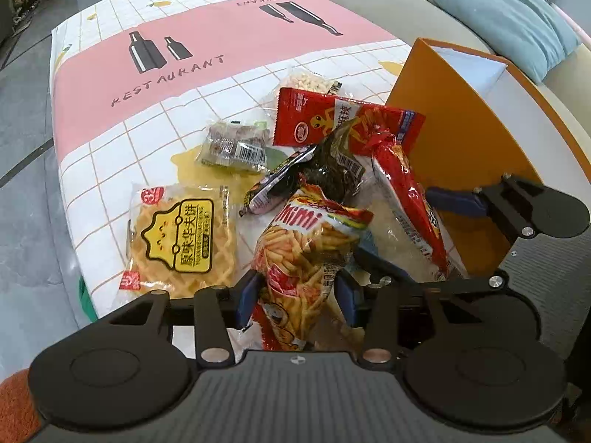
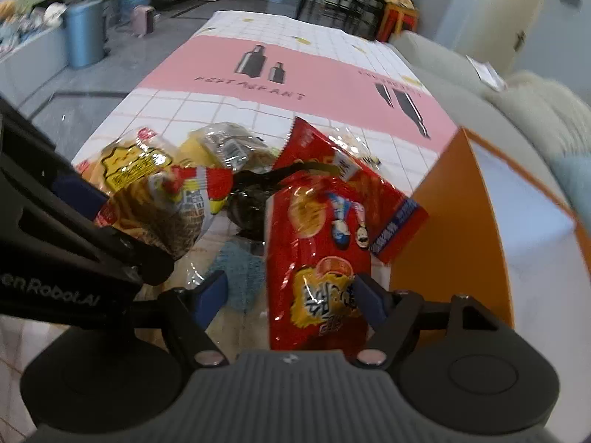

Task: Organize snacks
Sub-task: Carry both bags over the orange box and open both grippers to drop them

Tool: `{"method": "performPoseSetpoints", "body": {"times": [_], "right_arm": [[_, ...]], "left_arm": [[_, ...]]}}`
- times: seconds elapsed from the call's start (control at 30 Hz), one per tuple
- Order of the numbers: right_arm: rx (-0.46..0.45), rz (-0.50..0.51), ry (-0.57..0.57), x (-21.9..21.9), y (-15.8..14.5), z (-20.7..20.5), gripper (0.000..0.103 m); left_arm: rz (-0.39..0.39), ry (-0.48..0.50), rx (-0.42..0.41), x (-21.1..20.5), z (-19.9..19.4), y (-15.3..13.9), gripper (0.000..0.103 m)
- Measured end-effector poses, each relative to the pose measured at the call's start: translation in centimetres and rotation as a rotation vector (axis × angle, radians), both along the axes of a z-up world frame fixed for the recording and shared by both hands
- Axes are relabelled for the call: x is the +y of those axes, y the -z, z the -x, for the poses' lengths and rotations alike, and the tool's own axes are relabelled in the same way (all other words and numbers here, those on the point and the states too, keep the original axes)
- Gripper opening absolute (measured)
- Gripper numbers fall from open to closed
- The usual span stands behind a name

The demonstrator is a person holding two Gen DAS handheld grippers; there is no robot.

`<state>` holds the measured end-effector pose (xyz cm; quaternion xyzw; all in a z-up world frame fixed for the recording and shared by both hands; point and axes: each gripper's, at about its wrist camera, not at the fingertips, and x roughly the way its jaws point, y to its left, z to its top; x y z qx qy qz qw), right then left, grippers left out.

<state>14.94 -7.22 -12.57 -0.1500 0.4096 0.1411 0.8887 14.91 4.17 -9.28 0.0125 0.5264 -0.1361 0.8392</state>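
A table under a pink and white checked tablecloth (image 1: 229, 55) holds a heap of snack packets beside an open orange box (image 1: 461, 170). The left gripper (image 1: 297, 295) is clamped on a fries packet (image 1: 310, 243) in front of the box. The right gripper (image 2: 291, 299) has its jaws spread around a red chip bag (image 2: 317, 258), touching the box's near wall; whether they press it is unclear. A yellow waffle packet (image 1: 181, 240) lies farthest from the box.
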Motion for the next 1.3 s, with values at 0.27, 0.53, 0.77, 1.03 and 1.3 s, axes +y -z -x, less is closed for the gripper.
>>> {"method": "performPoseSetpoints", "body": {"times": [0.27, 0.53, 0.77, 1.03, 1.3], "right_arm": [[-0.011, 0.058, 0.077, -0.5, -0.9, -0.1, 0.031], [-0.111, 0.03, 0.101, -1.6, -3.9, 0.9, 0.021], [-0.178, -0.026, 0.091, -2.4, -7.5, 3.5, 0.021], [-0.218, -0.152, 0.118, -4.6, -11.8, 7.0, 0.021], [-0.245, -0.171, 0.174, -8.0, -13.8, 9.4, 0.021]], "left_arm": [[0.024, -0.035, 0.019, 0.1, -0.7, 0.5, 0.062], [0.018, -0.05, -0.012, -0.3, 0.2, -0.5, 0.042], [0.025, -0.08, -0.069, -0.7, 2.2, -4.2, 0.04], [0.065, -0.102, -0.087, -1.8, 4.7, -8.8, 0.04], [0.067, -0.044, -0.095, -5.6, 5.2, -12.0, 0.04]]}}
